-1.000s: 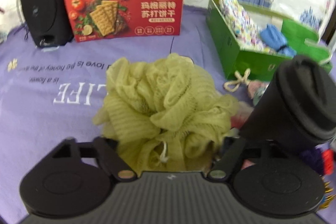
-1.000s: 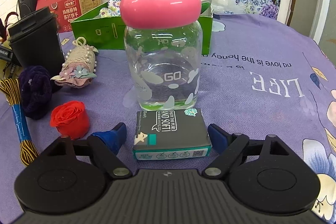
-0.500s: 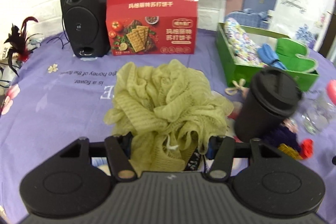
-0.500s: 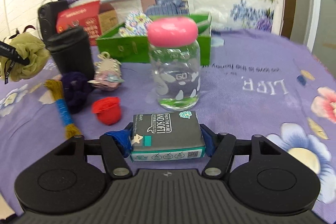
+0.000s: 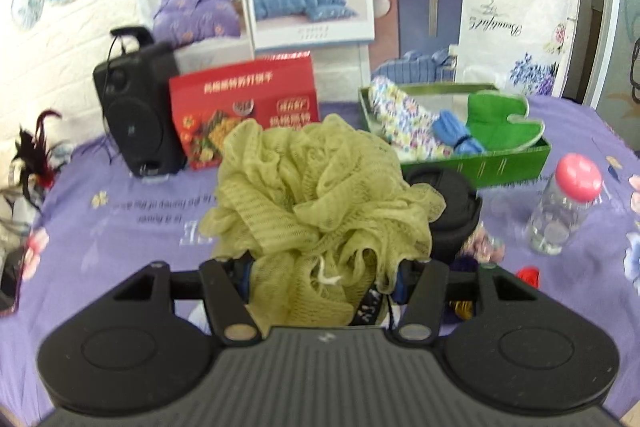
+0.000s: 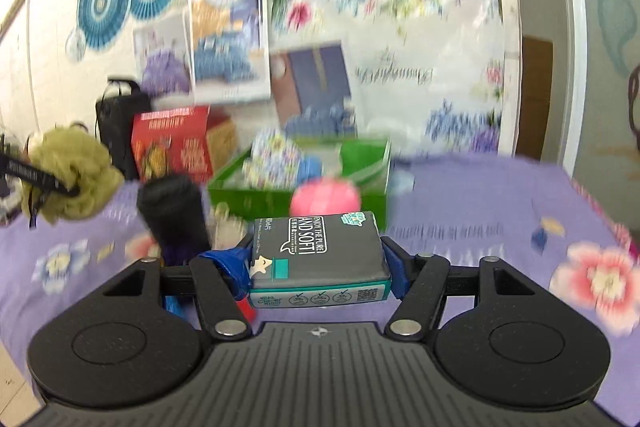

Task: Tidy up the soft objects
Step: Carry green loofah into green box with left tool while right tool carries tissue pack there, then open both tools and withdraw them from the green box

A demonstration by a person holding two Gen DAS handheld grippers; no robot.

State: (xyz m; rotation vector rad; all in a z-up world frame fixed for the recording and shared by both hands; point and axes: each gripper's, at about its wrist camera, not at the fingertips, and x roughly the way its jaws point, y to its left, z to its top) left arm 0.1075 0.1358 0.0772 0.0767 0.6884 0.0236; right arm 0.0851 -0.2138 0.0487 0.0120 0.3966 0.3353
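left wrist view first: i see a feathered ornament (image 5: 34, 151) at the far left, then a black speaker (image 5: 136, 119) and a red cracker box (image 5: 244, 107) at the back of the purple tablecloth (image 5: 112, 227). my left gripper (image 5: 322, 277) is clamped on the olive mesh bath pouf (image 5: 320, 203), held above the cloth. just right of the pouf stands a black lidded cup (image 5: 454, 211), behind it a green box (image 5: 500, 163) holding a floral cloth (image 5: 404, 115), a blue bundle (image 5: 456, 135) and a green piece. a pink-capped clear jar (image 5: 560, 211) stands at the right. right wrist view, blurred: the pouf (image 6: 72, 179) hangs at the left, and my right gripper (image 6: 316, 271) is pinched on a dark tissue pack (image 6: 316, 259), lifted off the cloth in front of the green box (image 6: 304, 187).
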